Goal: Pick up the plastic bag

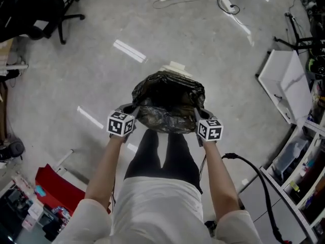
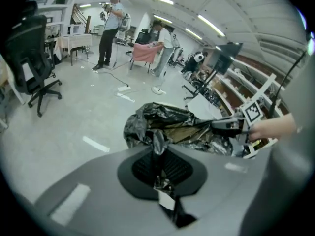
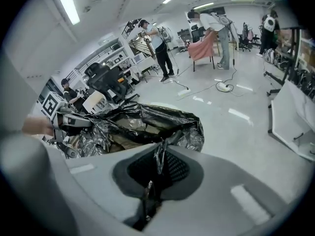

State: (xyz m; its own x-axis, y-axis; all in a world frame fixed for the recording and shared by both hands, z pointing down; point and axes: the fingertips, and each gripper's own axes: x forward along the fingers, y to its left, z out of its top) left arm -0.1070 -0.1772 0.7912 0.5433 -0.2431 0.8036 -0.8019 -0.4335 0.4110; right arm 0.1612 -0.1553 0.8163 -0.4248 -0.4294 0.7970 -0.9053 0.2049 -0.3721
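A crinkled black plastic bag (image 1: 168, 102) hangs open between my two grippers, above the grey floor and in front of my legs. My left gripper (image 1: 128, 117) is shut on the bag's left rim; a strip of black film (image 2: 158, 142) runs between its jaws. My right gripper (image 1: 201, 119) is shut on the right rim, with a twist of film (image 3: 159, 157) pinched in its jaws. Brownish paper or card shows inside the bag (image 2: 183, 131) (image 3: 129, 128). Each gripper view shows the other gripper (image 2: 235, 126) (image 3: 63, 121) at the far side of the bag.
A white flat object (image 1: 176, 67) lies on the floor just beyond the bag. An office chair (image 1: 48, 9) stands at the far left, a white board (image 1: 284, 83) and shelves at the right, a red box (image 1: 57, 187) at lower left. Several people stand far off (image 2: 109, 31).
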